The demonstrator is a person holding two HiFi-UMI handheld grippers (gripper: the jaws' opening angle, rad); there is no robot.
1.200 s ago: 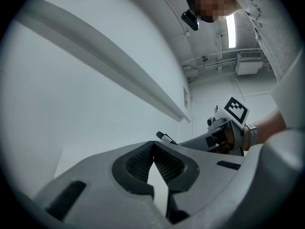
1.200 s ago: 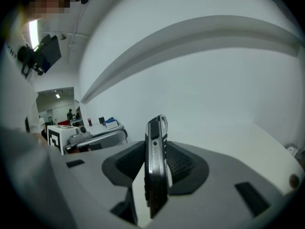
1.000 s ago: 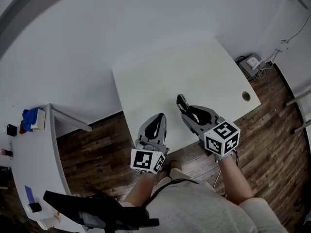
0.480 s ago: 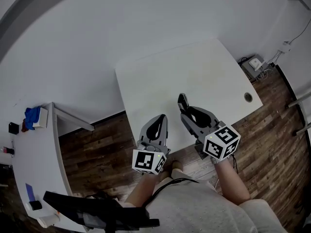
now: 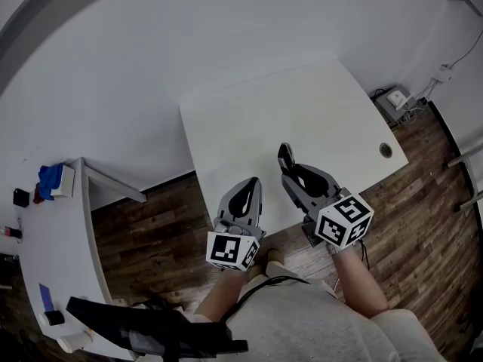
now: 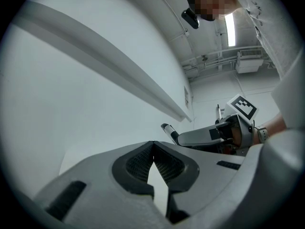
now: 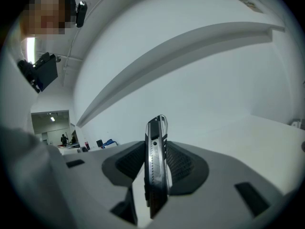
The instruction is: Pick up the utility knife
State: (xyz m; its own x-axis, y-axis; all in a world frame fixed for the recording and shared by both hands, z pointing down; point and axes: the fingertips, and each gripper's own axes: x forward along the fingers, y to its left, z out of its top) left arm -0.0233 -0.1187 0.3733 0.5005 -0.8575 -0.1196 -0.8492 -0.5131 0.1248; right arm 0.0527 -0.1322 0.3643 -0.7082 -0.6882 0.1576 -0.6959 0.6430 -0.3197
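In the right gripper view the utility knife point(image 7: 155, 161), a slim black and silver one, stands on edge between the ribbed pads, and my right gripper point(image 7: 155, 149) is shut on it. The head view shows that gripper point(image 5: 286, 159) held over the near edge of the white table point(image 5: 302, 104), with the knife's point(image 5: 284, 154) dark tip poking out past the jaws. My left gripper point(image 5: 250, 185) hovers beside it on the left. Its fingertips meet point(image 6: 152, 145) with nothing between them. From the left gripper view, the right gripper's knife tip point(image 6: 168, 129) shows at mid-right.
The table has a round cable hole point(image 5: 386, 150) near its right edge. A side desk point(image 5: 45, 240) with small items and a blue thing point(image 5: 49, 179) stands at left. A socket box with cables point(image 5: 395, 96) lies on the wooden floor point(image 5: 151, 232). A black frame point(image 5: 151, 326) is below.
The right gripper has turned slightly with the knife still in its jaws and barely shifted. The left gripper has stayed where it was.
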